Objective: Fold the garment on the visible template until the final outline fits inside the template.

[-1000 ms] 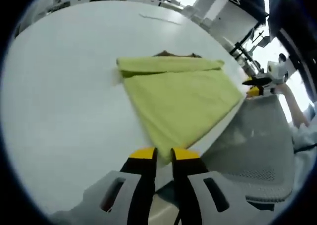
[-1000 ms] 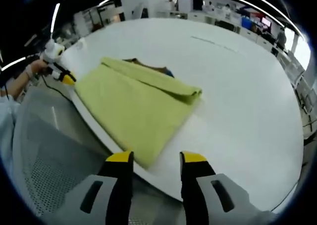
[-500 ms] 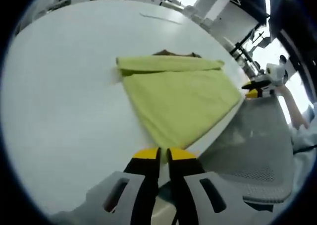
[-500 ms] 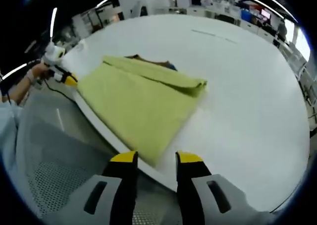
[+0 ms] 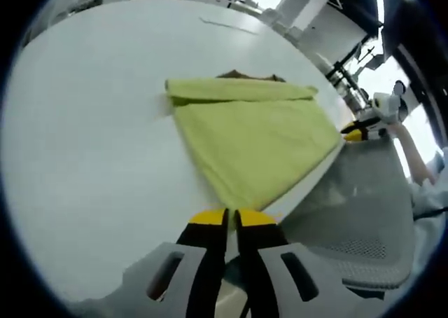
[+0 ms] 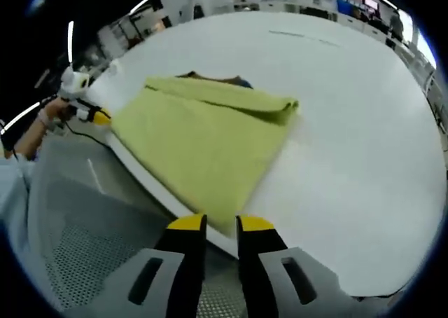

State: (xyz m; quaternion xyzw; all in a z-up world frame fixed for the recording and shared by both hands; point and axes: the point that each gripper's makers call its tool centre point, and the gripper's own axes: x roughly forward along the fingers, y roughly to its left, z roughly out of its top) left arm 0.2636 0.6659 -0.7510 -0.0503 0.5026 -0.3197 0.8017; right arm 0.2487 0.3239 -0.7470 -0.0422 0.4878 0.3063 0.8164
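Tools [image 5: 224, 218] [image 6: 220, 224] low at garment [image 5: 252, 139] corners

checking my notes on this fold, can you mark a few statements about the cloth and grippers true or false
1. The cloth is yellow-green. True.
2. The cloth hangs off the table onto the floor. False: it lies flat on the white table, near its edge.
3. The far edge of the cloth is folded over into a band. True.
4. The left gripper is lifting the cloth high. False: it sits low at the near corner.
5. The right gripper is at the near corner of the cloth. True.
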